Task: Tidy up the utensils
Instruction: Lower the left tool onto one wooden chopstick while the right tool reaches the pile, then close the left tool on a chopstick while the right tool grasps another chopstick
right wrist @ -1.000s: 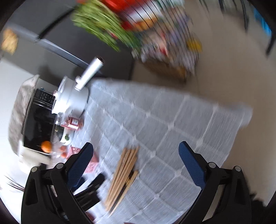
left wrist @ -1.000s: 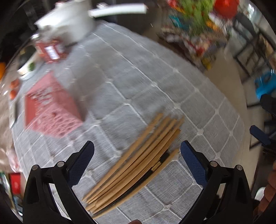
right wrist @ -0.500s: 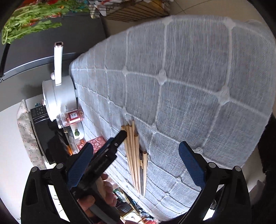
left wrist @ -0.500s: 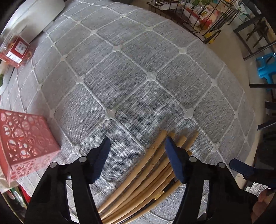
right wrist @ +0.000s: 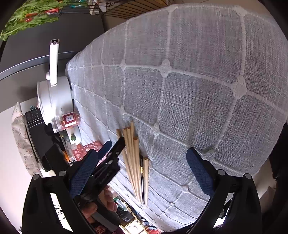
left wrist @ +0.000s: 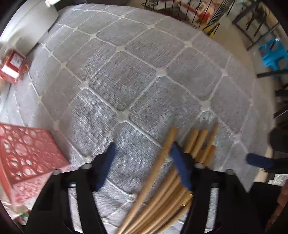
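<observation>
Several wooden chopsticks (left wrist: 162, 194) lie bundled on the grey quilted tablecloth (left wrist: 144, 72); they also show in the right wrist view (right wrist: 135, 160). My left gripper (left wrist: 144, 158) is low over the cloth, its jaws partly closed. The leftmost chopstick (left wrist: 158, 162) lies between them against the right pad (left wrist: 180, 167), not clamped. A red perforated holder (left wrist: 23, 153) stands at the left. My right gripper (right wrist: 136, 174) hovers open and empty above the table, looking down on the left gripper (right wrist: 111, 153).
A white pot with a long handle (right wrist: 54, 93), a small red jar (right wrist: 69, 120) and a black appliance (right wrist: 37, 133) stand at the table's far end. A wire rack (left wrist: 189, 12), chairs and a blue stool (left wrist: 273, 54) stand on the floor beyond the table.
My left gripper came down to the chopsticks and narrowed its jaws around the leftmost one. My right gripper swung down over the table and stayed open.
</observation>
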Available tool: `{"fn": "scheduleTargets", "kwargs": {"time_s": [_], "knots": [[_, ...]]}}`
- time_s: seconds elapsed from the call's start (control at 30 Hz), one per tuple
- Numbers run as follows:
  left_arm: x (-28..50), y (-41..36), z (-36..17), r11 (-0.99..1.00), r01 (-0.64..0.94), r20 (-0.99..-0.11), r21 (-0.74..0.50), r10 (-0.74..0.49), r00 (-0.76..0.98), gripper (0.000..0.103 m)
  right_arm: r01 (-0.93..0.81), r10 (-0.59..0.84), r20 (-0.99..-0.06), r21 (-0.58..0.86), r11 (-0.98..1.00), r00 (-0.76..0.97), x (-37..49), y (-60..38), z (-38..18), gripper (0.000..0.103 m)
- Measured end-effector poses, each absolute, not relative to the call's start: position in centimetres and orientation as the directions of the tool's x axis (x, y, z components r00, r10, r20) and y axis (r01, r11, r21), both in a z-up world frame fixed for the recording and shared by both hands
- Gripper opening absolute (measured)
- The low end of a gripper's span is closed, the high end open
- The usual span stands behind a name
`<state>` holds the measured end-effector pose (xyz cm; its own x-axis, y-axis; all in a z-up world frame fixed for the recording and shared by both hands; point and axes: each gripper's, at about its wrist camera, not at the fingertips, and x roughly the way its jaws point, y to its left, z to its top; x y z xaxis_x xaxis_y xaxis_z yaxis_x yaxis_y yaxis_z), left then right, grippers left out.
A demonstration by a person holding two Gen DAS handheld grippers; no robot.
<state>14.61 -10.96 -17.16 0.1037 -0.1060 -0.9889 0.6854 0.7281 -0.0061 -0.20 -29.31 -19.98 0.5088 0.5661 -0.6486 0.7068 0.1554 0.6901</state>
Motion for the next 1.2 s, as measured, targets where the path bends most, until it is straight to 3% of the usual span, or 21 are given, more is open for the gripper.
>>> {"fn": "scheduleTargets", "kwargs": {"time_s": [0.07, 0.1, 0.27, 0.37, 0.53, 0.7, 0.9, 1.2], "knots": [[13.7, -10.4, -16.7, 0.725, 0.688, -0.984, -0.023, -0.137, 0.112, 0.032, 0.71, 0.562, -0.657, 0.684, 0.166, 0.502, 0.0, -29.2, -20.1, 0.096], [13.0, -10.0, -16.4, 0.725, 0.688, -0.982, -0.04, -0.157, 0.109, 0.015, 0.71, 0.559, -0.663, 0.682, 0.176, 0.498, 0.1, -29.1, -20.2, 0.096], [10.1, -8.7, -15.2, 0.747, 0.665, -0.965, -0.024, -0.191, 0.181, 0.007, 0.707, 0.503, -0.737, 0.64, 0.301, 0.452, 0.9, -27.8, -19.3, 0.096], [8.0, -5.4, -12.3, 0.766, 0.642, -0.94, -0.034, -0.242, 0.239, 0.007, 0.689, 0.514, -0.751, 0.628, 0.361, 0.415, 1.3, -26.0, -18.9, 0.082], [3.3, -0.2, -7.3, 0.79, 0.608, -0.871, -0.086, -0.356, 0.34, 0.007, 0.691, 0.515, -0.782, 0.587, 0.421, 0.35, 1.3, -23.3, -19.6, 0.038], [0.8, 1.0, -3.7, 0.808, 0.577, -0.796, -0.12, -0.425, 0.431, 0.006, 0.713, 0.426, -0.833, 0.534, 0.453, 0.353, 1.1, -22.7, -19.1, 0.023], [-1.6, 2.9, -1.8, 0.805, 0.576, -0.746, -0.143, -0.47, 0.472, 0.006, 0.741, 0.326, -0.884, 0.462, 0.488, 0.336, 2.2, -21.2, -18.7, 0.023], [-1.9, 4.9, -1.0, 0.807, 0.564, -0.717, -0.172, -0.495, 0.49, 0.006, 0.769, 0.291, -0.899, 0.432, 0.47, 0.327, 2.7, -20.3, -18.2, 0.025]]}}
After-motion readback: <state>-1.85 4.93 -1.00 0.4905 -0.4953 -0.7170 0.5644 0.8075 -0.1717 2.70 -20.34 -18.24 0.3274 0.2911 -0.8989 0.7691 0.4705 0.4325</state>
